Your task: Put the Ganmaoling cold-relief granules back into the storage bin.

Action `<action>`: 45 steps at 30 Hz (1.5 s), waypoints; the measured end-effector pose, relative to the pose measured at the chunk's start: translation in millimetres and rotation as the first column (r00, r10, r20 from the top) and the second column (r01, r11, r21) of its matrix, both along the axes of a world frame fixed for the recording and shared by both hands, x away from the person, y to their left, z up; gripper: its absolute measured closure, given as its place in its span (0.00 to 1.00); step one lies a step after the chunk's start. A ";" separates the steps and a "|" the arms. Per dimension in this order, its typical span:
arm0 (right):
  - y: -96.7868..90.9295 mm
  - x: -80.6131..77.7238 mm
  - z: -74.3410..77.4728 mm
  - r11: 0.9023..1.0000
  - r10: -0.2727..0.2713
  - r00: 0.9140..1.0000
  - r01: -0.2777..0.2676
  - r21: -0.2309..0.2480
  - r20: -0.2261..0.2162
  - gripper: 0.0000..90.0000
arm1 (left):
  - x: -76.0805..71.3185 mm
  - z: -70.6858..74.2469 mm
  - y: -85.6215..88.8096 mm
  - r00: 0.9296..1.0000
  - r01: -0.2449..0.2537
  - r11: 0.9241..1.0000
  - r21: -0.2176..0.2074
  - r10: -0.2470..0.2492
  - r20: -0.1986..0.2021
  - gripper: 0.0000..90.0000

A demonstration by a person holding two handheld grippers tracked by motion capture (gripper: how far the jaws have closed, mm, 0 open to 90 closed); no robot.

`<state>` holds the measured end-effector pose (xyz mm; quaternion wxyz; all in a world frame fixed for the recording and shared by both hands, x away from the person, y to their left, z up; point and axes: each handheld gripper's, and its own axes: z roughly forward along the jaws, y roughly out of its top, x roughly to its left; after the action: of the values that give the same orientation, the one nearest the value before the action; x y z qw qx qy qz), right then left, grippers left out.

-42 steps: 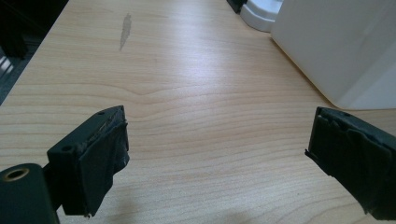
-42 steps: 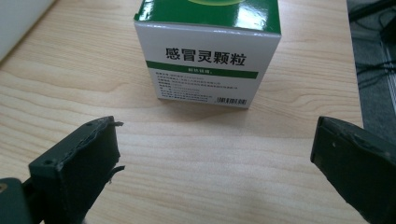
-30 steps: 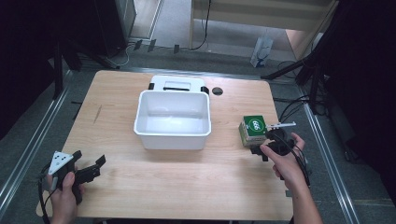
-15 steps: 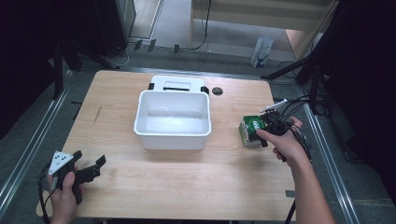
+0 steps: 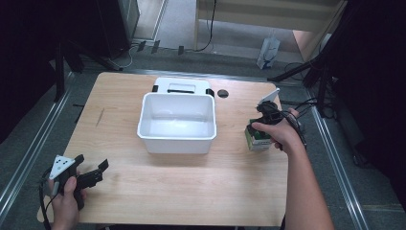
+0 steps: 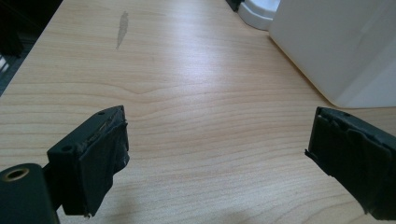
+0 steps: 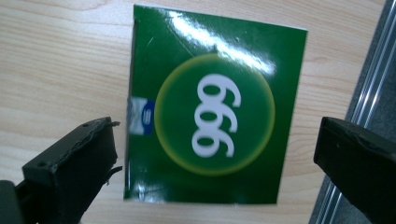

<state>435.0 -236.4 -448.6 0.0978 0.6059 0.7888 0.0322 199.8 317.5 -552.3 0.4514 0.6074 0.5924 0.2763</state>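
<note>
Right gripper (image 7: 215, 172) jaws wide, astride green box (image 7: 210, 112); "999" legible there; left gripper (image 6: 217, 154) wide, empty

The left hand (image 5: 64, 199) rests at the near left corner, holding the left gripper (image 5: 95, 173) low and level, jaws spread wide. The right forearm reaches to the far right, the right gripper (image 5: 262, 120) pointing straight down, jaws apart.

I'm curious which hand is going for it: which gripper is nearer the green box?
Right. The right gripper hangs directly over the green box, jaws open. The left gripper sits across the table.
</note>
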 end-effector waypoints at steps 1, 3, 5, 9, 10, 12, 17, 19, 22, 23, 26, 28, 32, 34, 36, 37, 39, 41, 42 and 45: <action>0.9 2.2 -3.0 1.000 0.003 1.000 -0.003 -0.008 -0.005 0.00 | 0.1 -0.1 0.1 1.000 0.001 1.000 -0.001 -0.001 0.001 0.06; 2.7 6.3 -8.8 1.000 -0.002 1.000 0.002 -0.025 -0.017 0.00 | 0.1 -0.1 0.2 1.000 0.001 1.000 -0.001 -0.001 0.001 0.06; 4.7 9.4 -13.3 0.999 -0.003 1.000 0.002 -0.035 -0.027 0.00 | 0.1 -0.1 0.2 1.000 0.001 1.000 -0.001 -0.001 0.001 0.06; 8.1 13.7 -19.4 0.999 -0.018 0.999 0.016 -0.051 -0.031 0.00 | -0.1 -0.1 0.1 1.000 -0.001 1.000 -0.003 0.001 0.001 0.06; 8.1 14.5 -21.0 0.998 -0.021 0.999 0.019 -0.057 -0.036 0.00 | 0.0 -0.1 0.1 1.000 -0.001 1.000 -0.004 0.001 0.001 0.06; 7.1 16.0 -24.6 0.998 -0.038 0.999 0.036 -0.053 -0.036 0.06 | 0.1 0.0 -0.1 1.000 -0.001 1.000 -0.003 0.001 -0.001 0.06; 5.5 16.5 -27.2 0.999 -0.041 0.998 0.040 -0.018 -0.041 0.13 | 0.2 -0.1 -0.1 1.000 -0.001 1.000 -0.005 0.001 -0.001 0.06; 4.7 17.5 -26.3 0.999 -0.037 0.999 0.037 -0.013 -0.035 0.15 | 0.8 -0.2 -0.2 1.000 0.002 1.000 -0.004 -0.002 -0.001 0.06; 3.6 18.3 -23.9 1.000 -0.029 0.999 0.029 0.008 -0.028 0.17 | 0.9 0.0 -0.4 1.000 0.001 1.000 -0.002 -0.001 -0.003 0.06; 3.5 18.4 -23.1 1.000 -0.019 1.000 0.019 0.012 -0.024 0.18 | 0.9 -0.2 -0.3 1.000 0.002 1.000 -0.004 -0.002 -0.002 0.06; 3.2 19.1 -21.4 1.000 0.009 1.000 -0.009 0.010 -0.014 0.18 | 0.8 -0.1 -0.1 1.000 0.002 1.000 -0.005 -0.002 -0.001 0.06; 2.1 19.4 -20.8 1.000 0.009 1.000 -0.009 0.015 -0.011 0.18 | 0.7 -0.1 -0.4 1.000 0.000 1.000 -0.003 0.000 0.000 0.06; 3.6 19.3 -15.4 0.997 0.064 0.998 -0.064 0.045 -0.003 0.18 | 0.6 -0.1 -0.2 1.000 0.000 1.000 -0.006 0.000 0.000 0.06; 4.8 19.2 -13.3 0.996 0.080 0.997 -0.079 0.045 -0.004 0.18 | 0.7 -0.2 -0.4 1.000 0.000 1.000 -0.004 0.000 0.001 0.06; 6.9 19.0 -8.3 0.993 0.113 0.994 -0.113 0.047 0.000 0.18 | 0.7 -0.1 -0.4 1.000 -0.001 1.000 -0.003 0.001 0.000 0.06; 8.7 18.7 -5.2 0.991 0.123 0.992 -0.123 0.052 0.003 0.18 | 0.7 -0.1 -0.4 1.000 -0.002 1.000 -0.003 0.002 0.000 0.06; 11.7 18.2 1.4 0.985 0.170 0.985 -0.171 0.040 0.023 0.18 | 0.6 -0.1 -0.4 1.000 -0.002 1.000 -0.003 0.002 0.001 0.06; 14.6 18.0 8.1 0.975 0.220 0.975 -0.221 0.019 0.039 0.18 | 0.3 0.0 -0.4 1.000 -0.002 1.000 -0.002 0.002 0.000 0.06; 15.6 18.2 11.4 0.970 0.240 0.970 -0.241 0.015 0.046 0.18 | 0.2 0.0 -0.4 1.000 -0.003 1.000 -0.002 0.003 0.001 0.06; 19.0 18.0 22.2 0.961 0.273 0.960 -0.275 0.016 0.062 0.18 | 0.1 0.1 -0.3 1.000 -0.003 1.000 0.000 0.003 0.001 0.06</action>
<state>453.0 -217.4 -426.5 0.1080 0.4910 0.8614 0.0730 199.9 317.2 -552.3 0.4513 0.6063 0.5933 0.2771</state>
